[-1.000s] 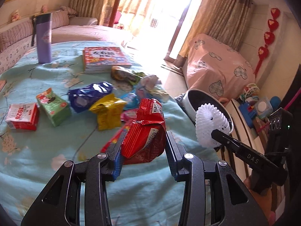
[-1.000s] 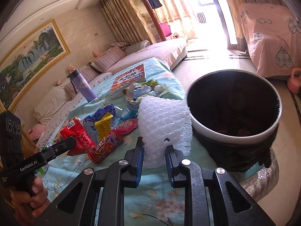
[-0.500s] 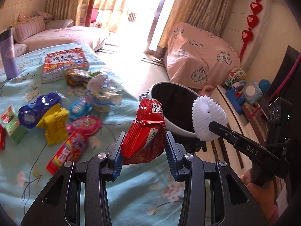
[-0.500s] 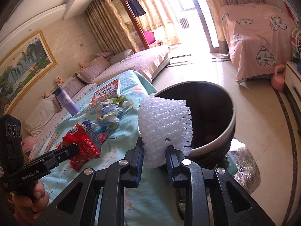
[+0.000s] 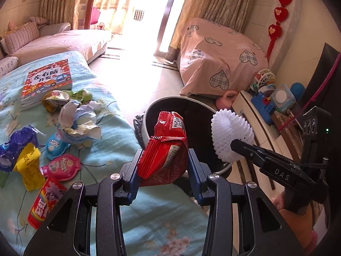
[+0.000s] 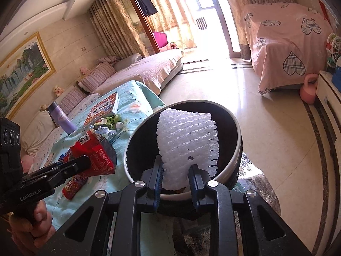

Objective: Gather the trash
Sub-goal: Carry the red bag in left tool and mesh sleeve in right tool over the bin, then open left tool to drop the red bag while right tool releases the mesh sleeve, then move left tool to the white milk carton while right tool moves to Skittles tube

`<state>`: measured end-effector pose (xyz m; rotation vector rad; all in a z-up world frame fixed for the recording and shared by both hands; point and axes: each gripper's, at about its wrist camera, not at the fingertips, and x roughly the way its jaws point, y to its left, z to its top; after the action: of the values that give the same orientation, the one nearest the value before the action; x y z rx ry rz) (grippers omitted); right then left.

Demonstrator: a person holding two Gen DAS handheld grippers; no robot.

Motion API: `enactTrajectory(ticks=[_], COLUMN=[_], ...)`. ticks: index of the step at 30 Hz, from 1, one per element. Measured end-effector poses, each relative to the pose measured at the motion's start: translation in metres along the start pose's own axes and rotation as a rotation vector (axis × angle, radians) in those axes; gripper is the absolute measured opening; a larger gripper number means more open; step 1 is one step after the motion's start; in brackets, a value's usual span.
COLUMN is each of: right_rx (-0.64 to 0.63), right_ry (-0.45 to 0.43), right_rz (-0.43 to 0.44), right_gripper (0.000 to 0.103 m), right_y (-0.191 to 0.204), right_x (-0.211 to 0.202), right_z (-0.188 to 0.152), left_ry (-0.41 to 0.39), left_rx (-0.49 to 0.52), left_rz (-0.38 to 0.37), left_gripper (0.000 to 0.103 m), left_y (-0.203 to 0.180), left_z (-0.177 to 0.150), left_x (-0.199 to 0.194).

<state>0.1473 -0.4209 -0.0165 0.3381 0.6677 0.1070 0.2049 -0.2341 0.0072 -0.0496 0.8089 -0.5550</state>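
Observation:
My left gripper is shut on a red snack bag and holds it up at the near rim of the round black trash bin. My right gripper is shut on a white foam fruit net and holds it over the bin's opening. The right gripper and net also show in the left wrist view. The left gripper and red bag show in the right wrist view, left of the bin. More wrappers lie on the light blue table cloth.
A picture book, crumpled paper, and yellow, blue and striped wrappers lie on the table. A purple bottle stands farther back. A pink covered chair, a toy shelf and sofas surround the floor.
Both grippers have swung right from the table toward the bin, each keeping its load. The foam net now hangs over the bin's opening and the red bag is at its rim.

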Motion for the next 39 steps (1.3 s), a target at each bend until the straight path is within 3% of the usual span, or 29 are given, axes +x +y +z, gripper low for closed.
enactTrajectory(ticks=[12,14,19,26,33,39], right_rx=[-0.018,-0.022,-0.016,0.007,0.034,0.060], right_ry=[0.065,0.074,0.089,0.069,0.030,0.001], right_rz=[-0.001,-0.007,-0.011,-0.013,0.011,0.037], right_gripper=[0.025,0.029,0.055,0.061,0.081,0.088], right_y=[-0.014,-0.016,-0.022,-0.026,-0.016,0.003], right_x=[0.018,0.019,0.022,0.012,-0.007,-0.019], right_z=[0.018,0.019,0.021,0.019,0.004,-0.016], left_ry=[0.057,0.082,0.110,0.100,0.075,0.064], left_rx=[0.033,0.035,0.038,0.015,-0.008,-0.047], left_rz=[-0.005,-0.004,-0.002,0.000,0.014,0.047], left_gripper=[0.043,0.048,0.056,0.064,0.066,0.066], left_y=[-0.017,-0.019,-0.018,-0.011,0.005,0.031], left_z=[0.027,0.028,0.026,0.016,-0.008,-0.034], left_x=[0.042,0.050,0.057,0.043,0.014,-0.014])
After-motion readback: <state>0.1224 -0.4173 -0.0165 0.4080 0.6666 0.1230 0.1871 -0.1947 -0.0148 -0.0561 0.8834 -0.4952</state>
